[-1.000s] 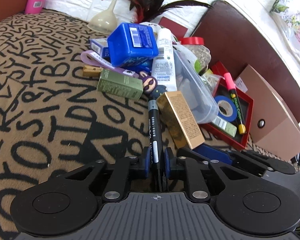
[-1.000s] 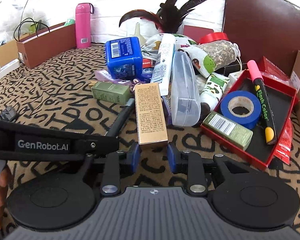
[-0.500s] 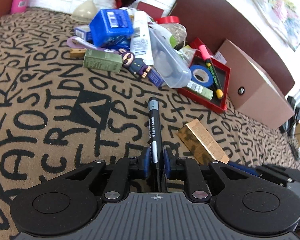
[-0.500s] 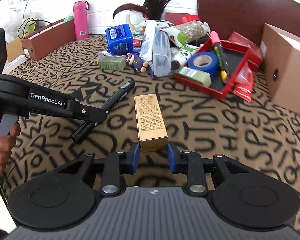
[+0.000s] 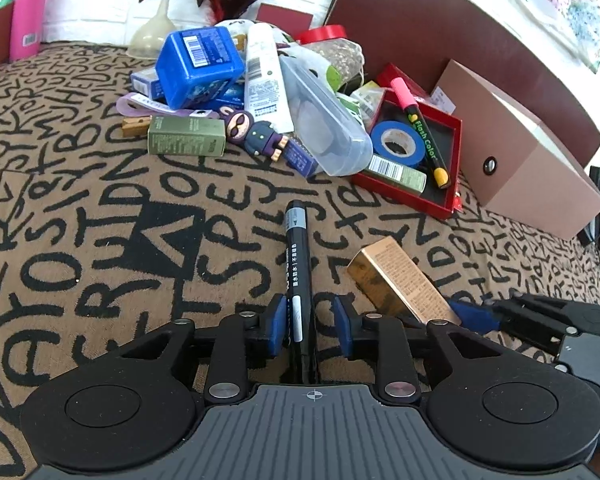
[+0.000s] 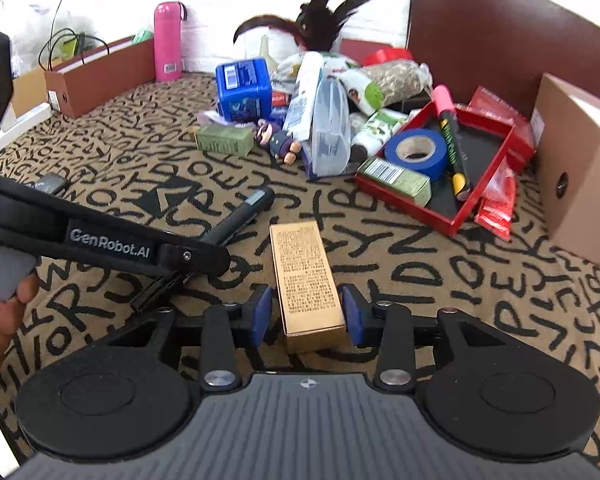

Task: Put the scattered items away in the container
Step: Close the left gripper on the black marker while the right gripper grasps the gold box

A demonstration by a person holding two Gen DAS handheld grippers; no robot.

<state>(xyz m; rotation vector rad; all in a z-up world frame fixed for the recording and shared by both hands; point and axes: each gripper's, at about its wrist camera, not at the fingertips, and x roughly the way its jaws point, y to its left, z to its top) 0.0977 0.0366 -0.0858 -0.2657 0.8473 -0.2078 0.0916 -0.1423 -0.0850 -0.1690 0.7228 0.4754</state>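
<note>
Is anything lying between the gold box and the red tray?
Nothing visible: only bare patterned cloth separates the gold rectangular box from the red tray's near rim.

The left gripper [image 6: 204, 258] is showing "GenRobot.AI" in pale letters along its black side. The pink highlighter [image 5: 420, 130] in the red tray [image 5: 404, 200] is carrying "Flash Color" in green. The cloth [image 5: 80, 208] is displaying bold black capital letters all over.

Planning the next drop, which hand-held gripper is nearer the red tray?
Right. The right hand-held gripper, around the gold box, sits closer to the red tray; the left hand-held gripper is farther left.
</note>
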